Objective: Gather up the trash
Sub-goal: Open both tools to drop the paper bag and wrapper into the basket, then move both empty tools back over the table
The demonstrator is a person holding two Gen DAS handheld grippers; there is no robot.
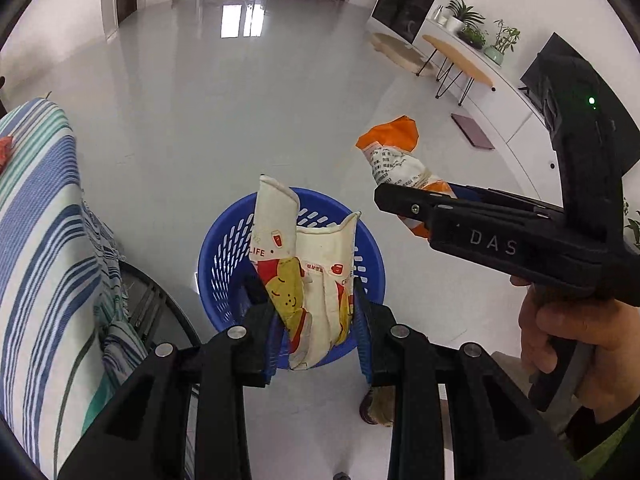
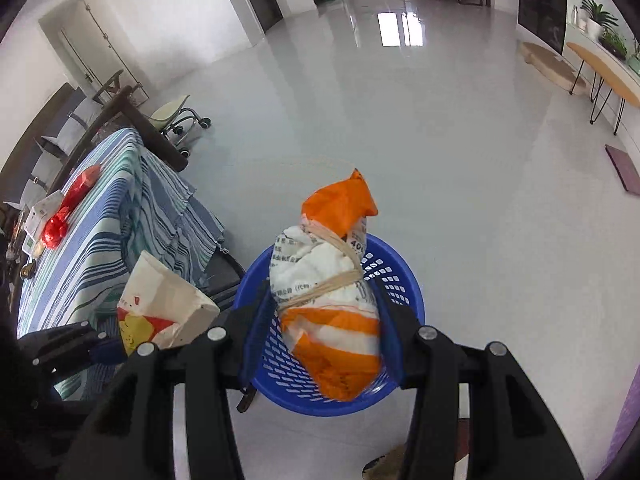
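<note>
Right claw (image 2: 326,312) grips orange-white packet (image 2: 332,304) above blue basket (image 2: 404,276).

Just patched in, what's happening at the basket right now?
Both grippers are loaded and poised over the blue basket on the floor. The left gripper is shut on a cream paper bag with a yellow cartoon print; the right gripper is shut on an orange-and-white wrapper bound with a rubber band. Neither piece has been dropped in yet. A red wrapper lies on the striped tablecloth.

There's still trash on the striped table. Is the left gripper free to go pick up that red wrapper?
Probably not yet: the left gripper is shut on a paper bag, and the red wrapper lies apart on the table.
</note>
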